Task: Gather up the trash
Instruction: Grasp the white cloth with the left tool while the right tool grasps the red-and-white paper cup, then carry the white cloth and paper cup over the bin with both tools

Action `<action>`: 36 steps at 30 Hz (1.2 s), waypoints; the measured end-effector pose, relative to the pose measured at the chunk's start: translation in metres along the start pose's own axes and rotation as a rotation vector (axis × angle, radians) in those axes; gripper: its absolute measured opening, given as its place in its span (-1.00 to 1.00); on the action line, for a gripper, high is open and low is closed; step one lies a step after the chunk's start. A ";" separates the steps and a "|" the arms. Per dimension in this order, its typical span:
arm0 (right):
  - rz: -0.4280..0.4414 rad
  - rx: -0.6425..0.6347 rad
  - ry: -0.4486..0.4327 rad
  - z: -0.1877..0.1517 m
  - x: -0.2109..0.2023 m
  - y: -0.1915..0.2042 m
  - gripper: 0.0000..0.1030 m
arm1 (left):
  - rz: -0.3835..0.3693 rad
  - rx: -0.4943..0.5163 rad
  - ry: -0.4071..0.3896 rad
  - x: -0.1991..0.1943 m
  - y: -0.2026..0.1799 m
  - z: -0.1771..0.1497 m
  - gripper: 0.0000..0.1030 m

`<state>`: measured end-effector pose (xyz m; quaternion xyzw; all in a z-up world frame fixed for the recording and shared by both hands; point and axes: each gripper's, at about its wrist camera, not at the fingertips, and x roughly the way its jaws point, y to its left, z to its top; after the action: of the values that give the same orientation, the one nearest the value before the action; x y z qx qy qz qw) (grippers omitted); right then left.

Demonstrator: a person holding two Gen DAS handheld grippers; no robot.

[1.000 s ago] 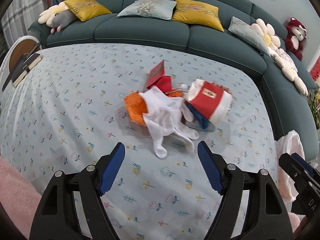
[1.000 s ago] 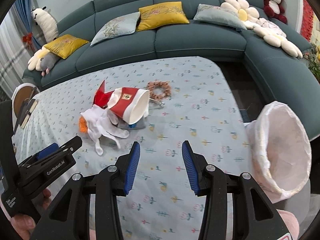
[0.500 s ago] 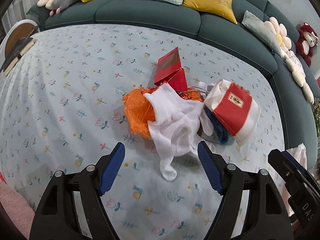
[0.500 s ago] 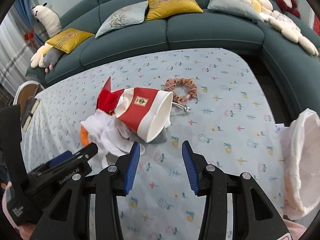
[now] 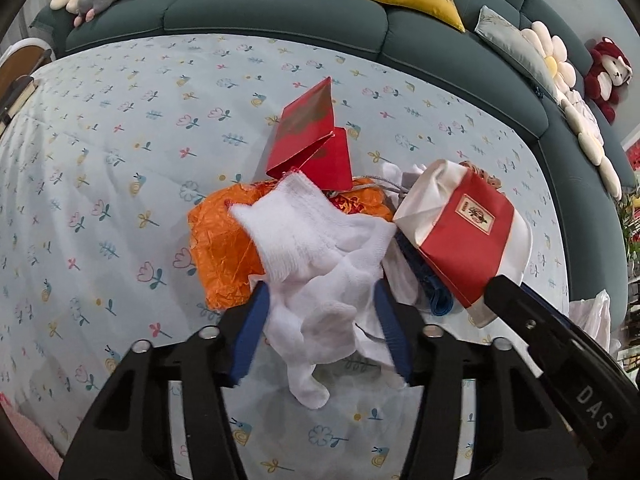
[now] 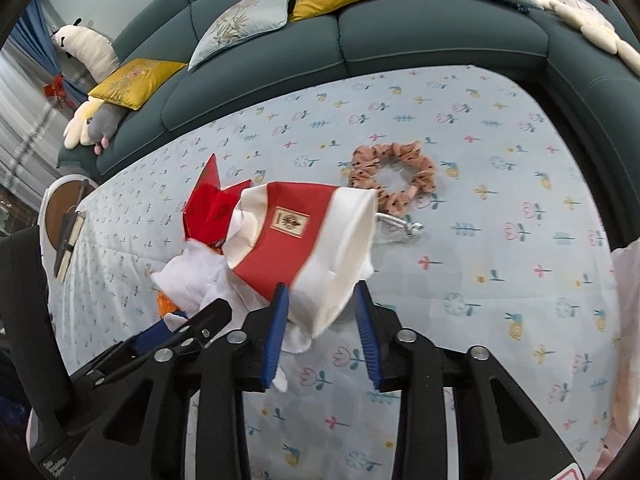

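Observation:
A trash pile lies on the flowered cloth: white socks (image 5: pixel 320 264), an orange wrapper (image 5: pixel 224 244), a red folded card (image 5: pixel 312 140) and a red-and-white paper cup (image 5: pixel 468 236) on its side. My left gripper (image 5: pixel 320 320) is open, its blue fingers on either side of the socks. My right gripper (image 6: pixel 322 320) is open, its fingers around the rim of the cup (image 6: pixel 304 240). The socks (image 6: pixel 192 280) and the card (image 6: pixel 208 208) show behind the cup.
A pink scrunchie (image 6: pixel 392 176) and a small metal piece (image 6: pixel 400 224) lie past the cup. A white trash bag (image 6: pixel 628 340) stands at the right edge. A teal sofa (image 5: pixel 280 20) with cushions curves round the far side.
Both grippers have moved forward and down onto the pile. The left gripper now straddles the socks and has narrowed; the right one now straddles the cup's rim.

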<state>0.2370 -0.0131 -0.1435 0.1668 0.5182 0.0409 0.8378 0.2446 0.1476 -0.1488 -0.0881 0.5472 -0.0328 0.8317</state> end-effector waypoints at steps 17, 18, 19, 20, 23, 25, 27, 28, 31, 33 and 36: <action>0.027 -0.042 -0.050 -0.018 -0.037 0.005 -0.93 | -0.027 0.078 -0.036 -0.029 -0.026 -0.017 -0.88; 0.023 -0.041 -0.052 -0.018 -0.041 0.002 -0.93 | -0.027 0.087 -0.042 -0.033 -0.031 -0.018 -0.88; 0.017 -0.039 -0.058 -0.020 -0.047 -0.001 -0.93 | -0.030 0.092 -0.044 -0.036 -0.034 -0.020 -0.88; 0.017 -0.035 -0.066 -0.021 -0.052 -0.004 -0.93 | -0.036 0.099 -0.048 -0.039 -0.039 -0.021 -0.88; 0.015 -0.025 -0.095 -0.025 -0.071 -0.014 -0.93 | -0.045 0.134 -0.070 -0.054 -0.056 -0.029 -0.88; 0.004 -0.024 -0.120 -0.029 -0.087 -0.023 -0.93 | -0.053 0.153 -0.082 -0.063 -0.067 -0.032 -0.88; -0.005 -0.018 -0.141 -0.033 -0.101 -0.032 -0.93 | -0.061 0.173 -0.092 -0.071 -0.078 -0.037 -0.88; -0.009 -0.013 -0.149 -0.034 -0.107 -0.036 -0.93 | -0.064 0.182 -0.097 -0.075 -0.085 -0.040 -0.88; -0.021 0.015 -0.182 -0.041 -0.128 -0.055 -0.93 | -0.081 0.215 -0.110 -0.086 -0.105 -0.050 -0.88; -0.032 0.035 -0.208 -0.048 -0.144 -0.070 -0.93 | -0.092 0.242 -0.119 -0.093 -0.120 -0.057 -0.88; -0.051 0.058 -0.236 -0.056 -0.163 -0.089 -0.93 | -0.106 0.281 -0.133 -0.103 -0.143 -0.067 -0.88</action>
<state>0.1033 -0.1233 -0.0556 0.1814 0.4212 -0.0150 0.8885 0.1481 0.0156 -0.0557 -0.0018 0.4757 -0.1470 0.8672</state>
